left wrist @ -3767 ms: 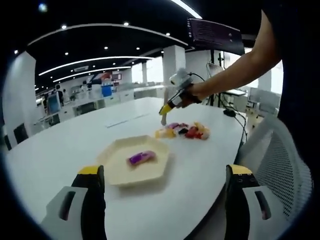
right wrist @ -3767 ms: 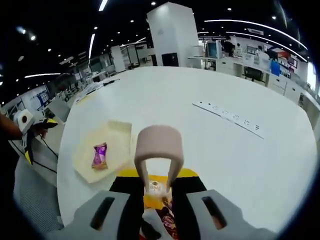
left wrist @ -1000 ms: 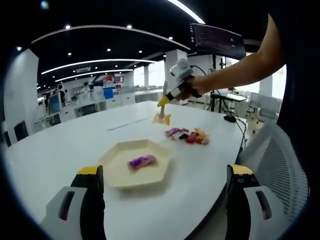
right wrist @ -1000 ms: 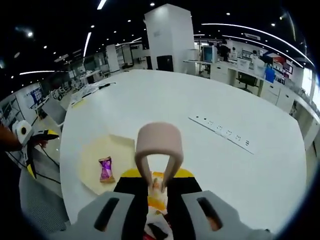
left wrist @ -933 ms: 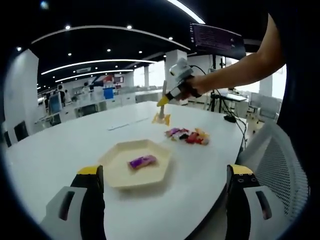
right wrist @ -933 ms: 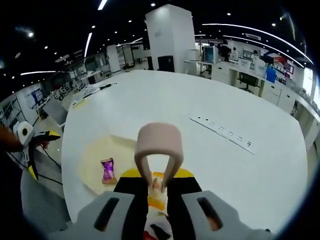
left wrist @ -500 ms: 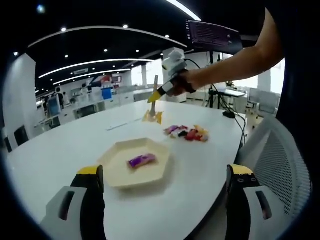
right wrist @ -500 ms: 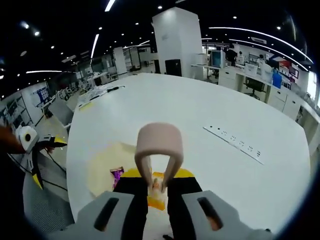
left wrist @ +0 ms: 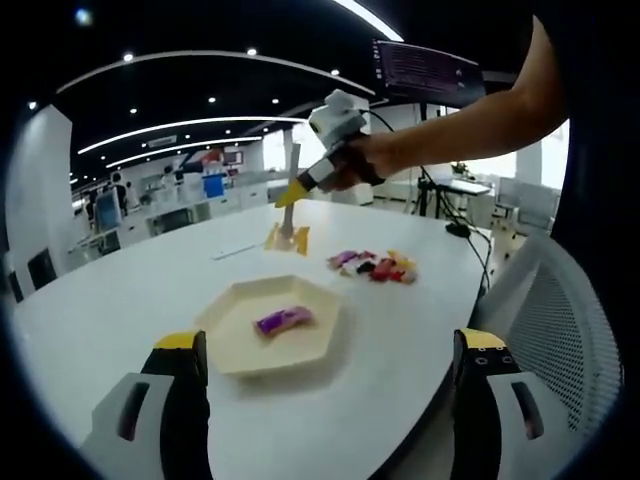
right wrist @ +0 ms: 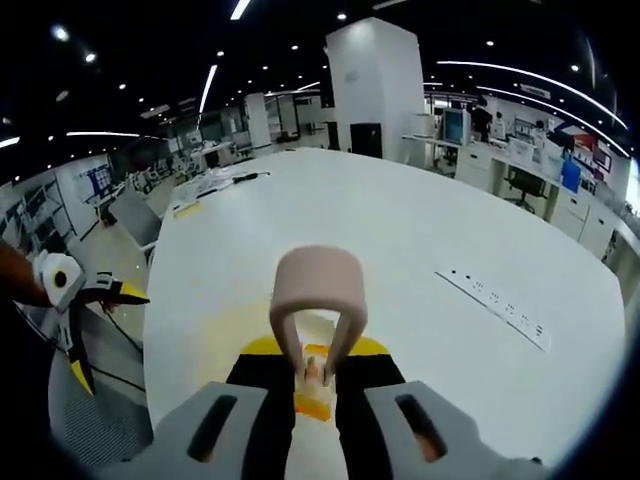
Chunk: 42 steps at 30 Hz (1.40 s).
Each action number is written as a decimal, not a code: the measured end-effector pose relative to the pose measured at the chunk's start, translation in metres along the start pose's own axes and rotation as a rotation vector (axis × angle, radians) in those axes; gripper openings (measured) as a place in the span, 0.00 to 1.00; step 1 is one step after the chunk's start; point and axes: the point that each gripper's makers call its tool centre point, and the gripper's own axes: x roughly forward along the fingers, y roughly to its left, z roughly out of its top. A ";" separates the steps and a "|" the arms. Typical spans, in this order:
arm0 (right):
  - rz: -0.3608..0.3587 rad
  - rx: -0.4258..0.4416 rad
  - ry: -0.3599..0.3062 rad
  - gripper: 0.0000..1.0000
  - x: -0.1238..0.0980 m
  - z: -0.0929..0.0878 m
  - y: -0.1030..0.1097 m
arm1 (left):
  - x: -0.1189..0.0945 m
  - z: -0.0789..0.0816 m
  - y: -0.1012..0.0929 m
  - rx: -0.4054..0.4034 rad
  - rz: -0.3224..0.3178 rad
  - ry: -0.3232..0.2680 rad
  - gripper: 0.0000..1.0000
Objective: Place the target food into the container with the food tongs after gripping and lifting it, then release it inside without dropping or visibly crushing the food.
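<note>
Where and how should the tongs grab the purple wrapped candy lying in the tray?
Probably across its narrow middle, coming down from above. The purple candy lies flat and alone on the floor of the shallow cream tray, long side roughly across the left gripper view, so the low rim blocks a sideways approach and its ends look crimped.

Grey left tool point(left wrist: 330, 400) jaws, yellow-capped black pads; person's dark sleeve point(left wrist: 585, 110).

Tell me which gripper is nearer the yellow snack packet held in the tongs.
Right. The right gripper clamps the tongs that pinch the yellow snack packet, hanging just below it above the table. The left gripper waits open, low at the near table edge beyond the tray.
</note>
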 end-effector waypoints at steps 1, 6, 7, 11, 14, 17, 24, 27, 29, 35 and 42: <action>0.003 -0.001 0.001 0.13 0.002 0.001 0.002 | 0.000 0.000 0.000 0.000 0.001 -0.001 0.99; 0.023 -0.018 0.002 0.13 0.013 0.005 0.017 | 0.000 0.000 0.000 -0.001 0.002 0.000 0.99; 0.027 -0.019 0.002 0.13 0.015 0.006 0.020 | 0.000 0.000 0.001 -0.001 0.002 0.000 0.99; 0.048 -0.037 0.007 0.13 0.023 0.011 0.034 | 0.000 0.000 0.001 -0.001 0.002 0.001 0.99; 0.062 -0.061 -0.001 0.14 0.026 0.018 0.043 | 0.000 -0.001 0.001 0.000 0.002 0.001 0.99; 0.065 -0.058 -0.010 0.14 0.026 0.022 0.045 | 0.000 0.000 0.001 0.001 0.003 -0.001 0.99; 0.059 -0.076 -0.007 0.14 0.027 0.021 0.044 | -0.001 0.001 0.001 0.003 0.008 -0.005 0.99; 0.048 -0.081 -0.018 0.15 0.027 0.023 0.041 | -0.001 0.001 0.001 0.003 0.008 -0.005 0.98; 0.046 -0.080 -0.024 0.16 0.026 0.024 0.039 | -0.001 0.001 0.001 0.003 0.008 -0.005 0.98; 0.047 -0.083 -0.027 0.16 0.025 0.026 0.038 | -0.001 0.002 0.002 0.003 0.011 -0.007 0.98; 0.066 -0.084 -0.048 0.18 0.015 0.029 0.038 | -0.001 0.001 0.002 0.007 0.013 -0.006 0.98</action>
